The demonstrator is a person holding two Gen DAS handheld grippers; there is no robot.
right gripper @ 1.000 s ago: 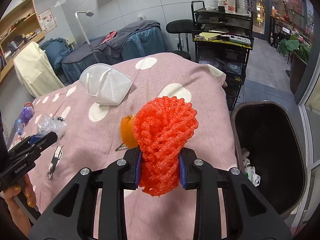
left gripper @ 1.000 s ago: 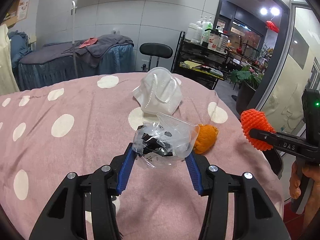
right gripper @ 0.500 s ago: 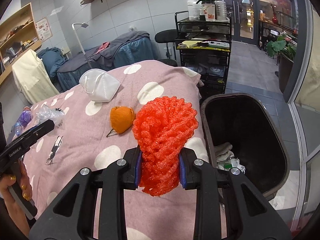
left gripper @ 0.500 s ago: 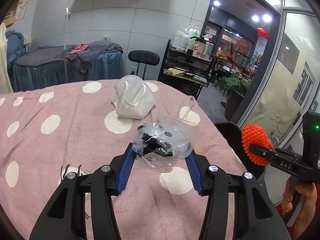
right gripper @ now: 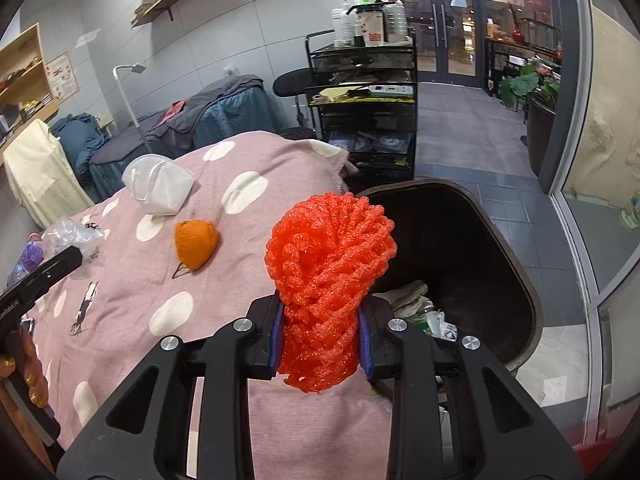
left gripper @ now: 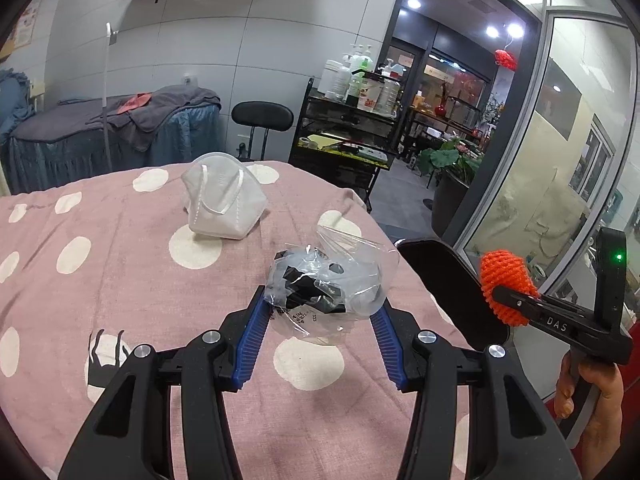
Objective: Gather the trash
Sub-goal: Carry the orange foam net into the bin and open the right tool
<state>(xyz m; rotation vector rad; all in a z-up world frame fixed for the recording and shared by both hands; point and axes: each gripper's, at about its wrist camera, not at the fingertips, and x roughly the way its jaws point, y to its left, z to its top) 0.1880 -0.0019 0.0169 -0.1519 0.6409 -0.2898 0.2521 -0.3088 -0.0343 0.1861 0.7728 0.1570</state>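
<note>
The right gripper [right gripper: 320, 332] pinches red foam netting [right gripper: 328, 264]; beyond its fingers gapes the bin [right gripper: 532, 304] (some trash already inside). The left gripper [left gripper: 318, 320] clasps a crumpled plastic bag [left gripper: 328, 292]. Mask [right gripper: 158, 188] and orange peel [right gripper: 196, 244] remain uncollected.

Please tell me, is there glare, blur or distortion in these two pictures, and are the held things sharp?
Left wrist view: strong fisheye bending at the door frames; ceiling lamps flare; the clear plastic bag in the left gripper is sharp, with small glints. Right wrist view: edges curve and darken; the orange foam net in the right gripper is sharp; the trash bin interior is dark.
</note>
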